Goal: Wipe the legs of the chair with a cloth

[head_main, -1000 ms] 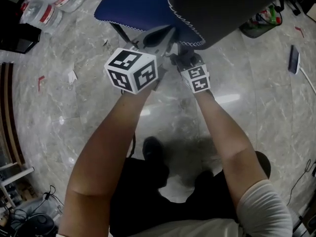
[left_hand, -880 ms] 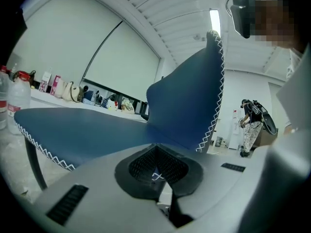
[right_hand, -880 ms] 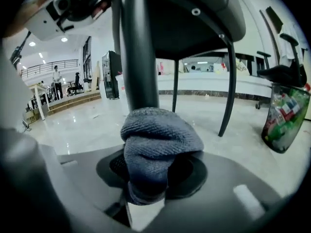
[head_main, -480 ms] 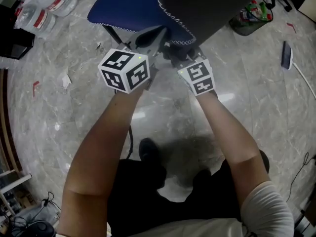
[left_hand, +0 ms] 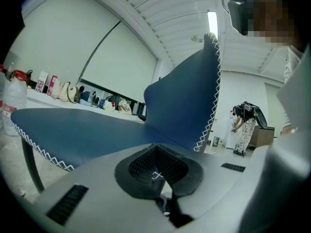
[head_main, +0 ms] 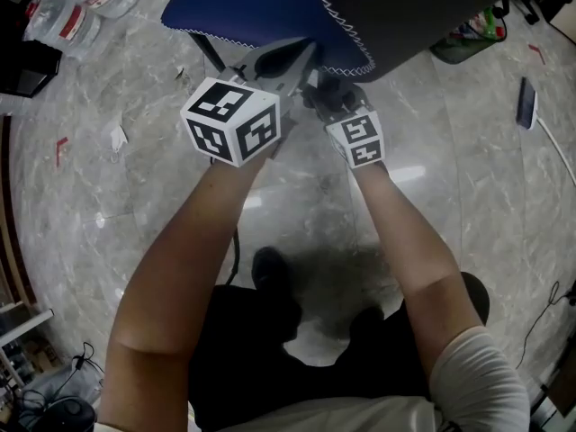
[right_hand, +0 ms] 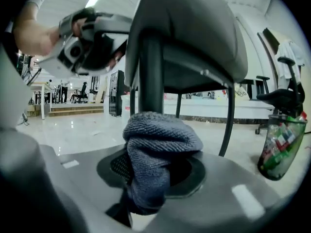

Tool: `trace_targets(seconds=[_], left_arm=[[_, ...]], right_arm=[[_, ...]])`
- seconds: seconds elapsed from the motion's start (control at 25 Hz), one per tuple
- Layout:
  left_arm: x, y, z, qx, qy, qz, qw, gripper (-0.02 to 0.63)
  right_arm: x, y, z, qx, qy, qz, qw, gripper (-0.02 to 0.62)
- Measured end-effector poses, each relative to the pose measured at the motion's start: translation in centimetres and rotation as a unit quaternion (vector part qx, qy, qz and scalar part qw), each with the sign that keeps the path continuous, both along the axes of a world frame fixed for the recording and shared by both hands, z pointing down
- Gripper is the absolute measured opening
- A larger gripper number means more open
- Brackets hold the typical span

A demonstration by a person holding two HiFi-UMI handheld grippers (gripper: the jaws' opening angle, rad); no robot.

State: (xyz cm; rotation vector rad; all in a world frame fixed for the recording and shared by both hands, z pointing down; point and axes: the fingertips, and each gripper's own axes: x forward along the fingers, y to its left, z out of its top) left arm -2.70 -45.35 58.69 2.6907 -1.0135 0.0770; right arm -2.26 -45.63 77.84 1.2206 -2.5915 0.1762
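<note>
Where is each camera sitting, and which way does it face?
Head view: on the person's head, steeply down at left gripper, right gripper, chair; forearms show.
Left gripper view: on that gripper, up at the chair seat; person's head shows.
Right gripper view: on that gripper, toward cloth and chair leg; left hand shows.
Shared: left gripper, in head and right gripper views.

Ceiling strip light (left_hand: 212,23) glares off the floor (head_main: 409,180); fisheye edges vignette darkly.
</note>
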Motion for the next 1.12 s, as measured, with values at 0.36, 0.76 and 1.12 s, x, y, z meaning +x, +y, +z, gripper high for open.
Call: trace_targets(seconds=[0.36, 0.76, 1.12], left_arm=[[-0.3, 0.2, 0.2, 0.012, -0.002, 0.02, 0.9997, 0.003], [-0.6, 0.1, -0.1, 0.013, 0.0, 0.017, 0.9998, 0.003], [-0.3, 0.1, 0.0, 0.011, -0.001, 0.011, 0.9999, 0.003]], right_arm=[[-0.5, -0.9, 13.2, -0.148, 0.048, 0.036, 0.987, 0.144], [-0.2, 0.2, -2.7, -0.001, 0.004, 0.03, 1.0, 0.141], [0.5, 1.1, -10.6, 0.092, -0.047, 0.041, 0.994, 0.127]])
